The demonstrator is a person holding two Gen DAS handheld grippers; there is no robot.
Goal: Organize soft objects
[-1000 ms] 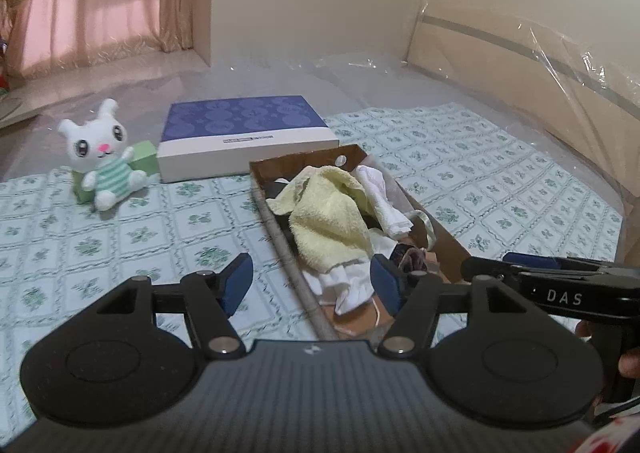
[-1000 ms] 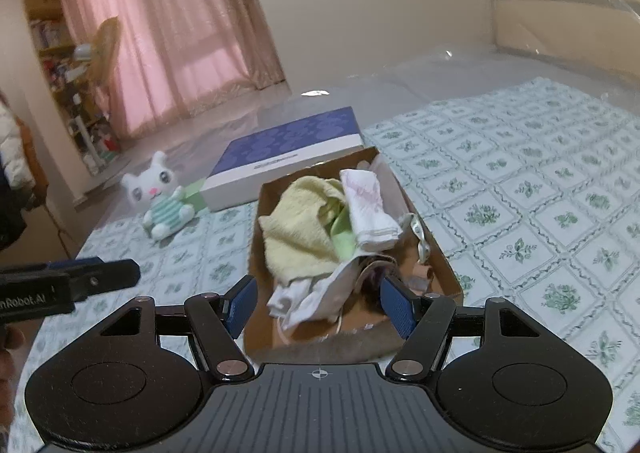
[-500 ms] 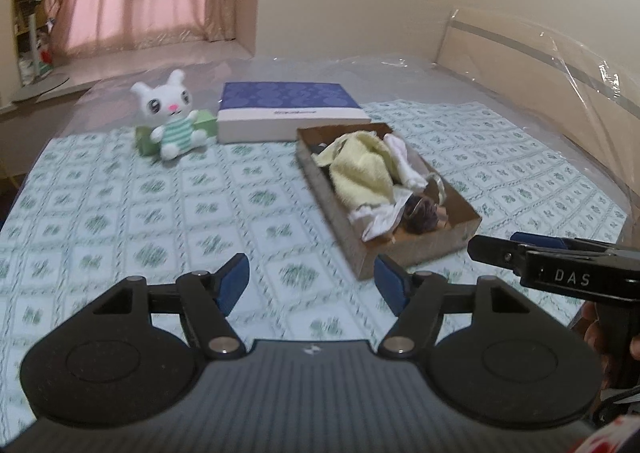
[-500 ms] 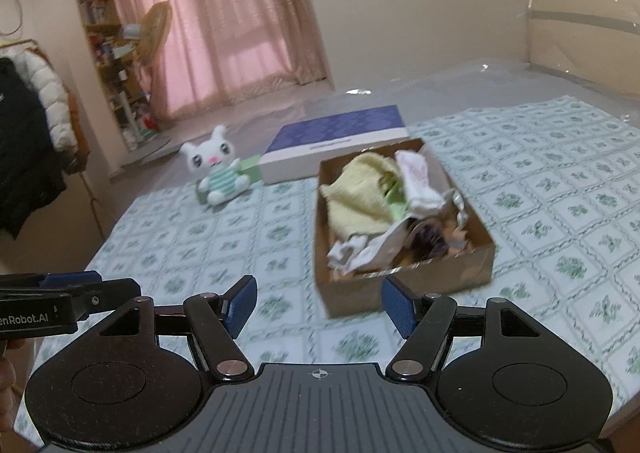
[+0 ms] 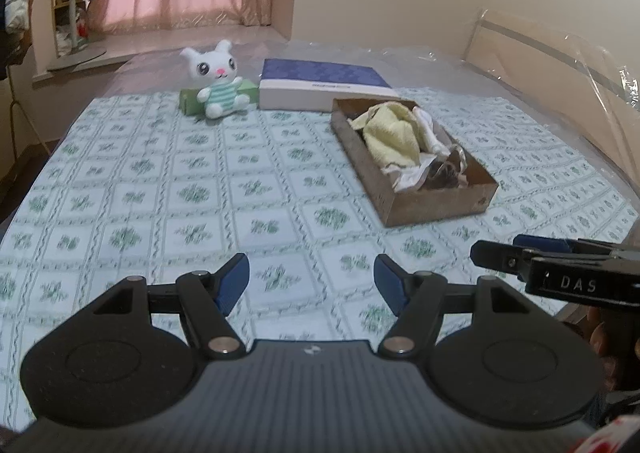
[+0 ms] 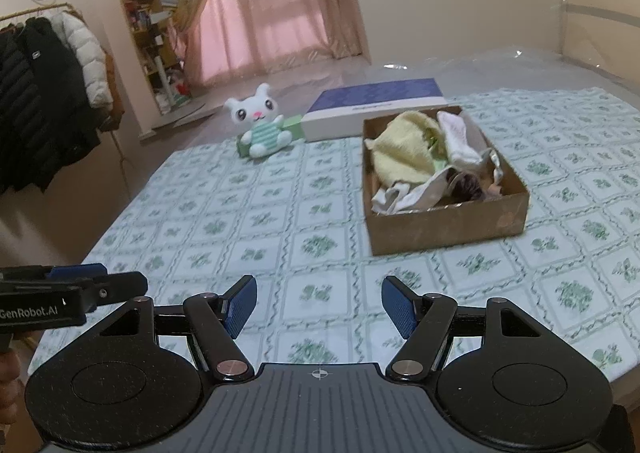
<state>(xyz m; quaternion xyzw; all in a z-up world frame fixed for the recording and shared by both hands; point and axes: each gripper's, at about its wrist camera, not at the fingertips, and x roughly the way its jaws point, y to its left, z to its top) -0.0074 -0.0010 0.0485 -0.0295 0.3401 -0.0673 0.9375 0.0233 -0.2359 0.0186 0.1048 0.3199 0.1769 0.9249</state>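
left wrist view: both grippers held empty over the bed

we hold the left gripper (image 5: 311,283) with its jaws wide and nothing between them, over the patterned sheet (image 5: 160,193). the right gripper (image 6: 319,303) stands just as wide and empty. the cardboard box (image 6: 448,227) sits at about one o'clock, heaped with a yellow towel (image 6: 404,149) and white cloths (image 6: 456,135). the plush rabbit (image 5: 216,83) sits at eleven o'clock, against a green block (image 5: 188,101), beside a blue box (image 5: 324,87).
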